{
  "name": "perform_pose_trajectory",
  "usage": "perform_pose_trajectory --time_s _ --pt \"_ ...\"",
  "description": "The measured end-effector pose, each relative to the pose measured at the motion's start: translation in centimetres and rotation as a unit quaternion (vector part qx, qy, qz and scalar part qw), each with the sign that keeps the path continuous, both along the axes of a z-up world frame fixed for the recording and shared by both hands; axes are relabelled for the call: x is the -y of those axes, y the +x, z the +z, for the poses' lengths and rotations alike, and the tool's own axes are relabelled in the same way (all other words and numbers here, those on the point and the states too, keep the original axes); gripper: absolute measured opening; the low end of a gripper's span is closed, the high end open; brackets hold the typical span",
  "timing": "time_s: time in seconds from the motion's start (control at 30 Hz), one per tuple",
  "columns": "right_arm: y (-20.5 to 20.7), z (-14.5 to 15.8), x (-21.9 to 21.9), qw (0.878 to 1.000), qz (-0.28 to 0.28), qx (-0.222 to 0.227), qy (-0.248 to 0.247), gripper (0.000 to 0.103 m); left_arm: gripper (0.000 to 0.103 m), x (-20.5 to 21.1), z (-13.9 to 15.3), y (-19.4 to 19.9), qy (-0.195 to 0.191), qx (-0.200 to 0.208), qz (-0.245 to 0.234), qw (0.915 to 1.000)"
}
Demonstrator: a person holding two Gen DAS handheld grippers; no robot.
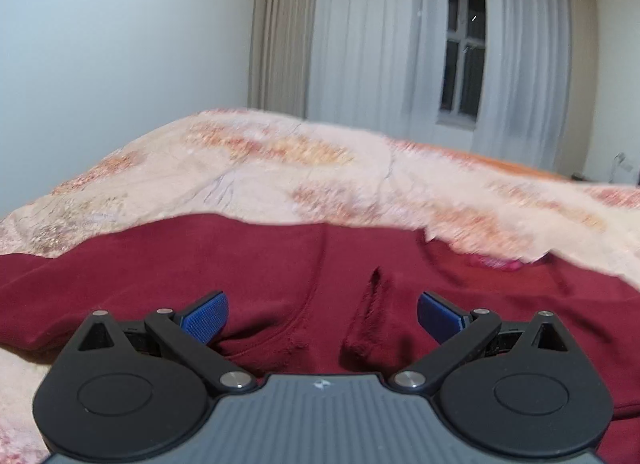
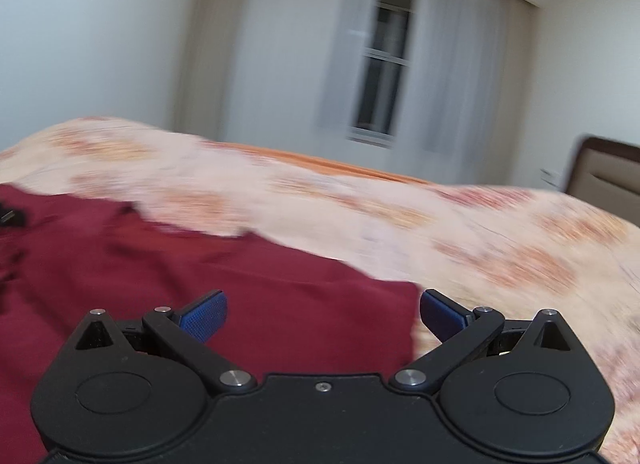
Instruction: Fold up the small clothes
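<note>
A dark red garment (image 1: 256, 276) lies spread on the floral bedspread (image 1: 280, 168). In the left wrist view a raised crease (image 1: 370, 316) runs through it. My left gripper (image 1: 322, 314) hovers over the cloth with its blue pads (image 1: 206, 316) wide apart and nothing between them. In the right wrist view the same red garment (image 2: 192, 284) fills the lower left, its edge ending near the right finger. My right gripper (image 2: 323, 314) stands open over that edge, blue pads (image 2: 204, 314) spread, gripping nothing. A small black object (image 2: 12, 216), blurred, shows at the far left on the garment.
The bed reaches back to a white wall and curtains (image 1: 360, 32) around a window (image 1: 462, 52). A brown headboard (image 2: 604, 168) stands at the right in the right wrist view. Bedspread lies bare to the right of the garment (image 2: 520, 256).
</note>
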State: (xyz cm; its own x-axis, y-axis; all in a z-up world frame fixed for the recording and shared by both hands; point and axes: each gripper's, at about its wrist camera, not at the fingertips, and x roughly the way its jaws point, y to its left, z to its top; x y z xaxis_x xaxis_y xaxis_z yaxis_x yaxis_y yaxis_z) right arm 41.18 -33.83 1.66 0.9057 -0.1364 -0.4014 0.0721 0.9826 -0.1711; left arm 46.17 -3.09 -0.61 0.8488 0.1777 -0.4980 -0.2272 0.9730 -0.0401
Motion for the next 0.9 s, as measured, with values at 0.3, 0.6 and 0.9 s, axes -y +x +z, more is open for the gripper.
perform_pose_trajectory --time_s 0.3,0.6,0.9 --pt "4.4 -3.0 7.1 0.993 -0.096 -0.055 0.046 0.102 0.103 0.6 -2.8 0.5 0.030 -0.031 0.009 0.9990" --pt "2.7 -4.0 7.7 0.990 -0.120 -0.017 0.070 0.102 0.102 0.3 -3.2 0.0 0.018 -0.020 0.005 0.9996" --pt "-5.5 -2.3 5.2 0.998 -0.023 -0.005 0.062 0.103 0.102 0.2 -3.3 0.0 0.017 -0.018 0.004 0.9997"
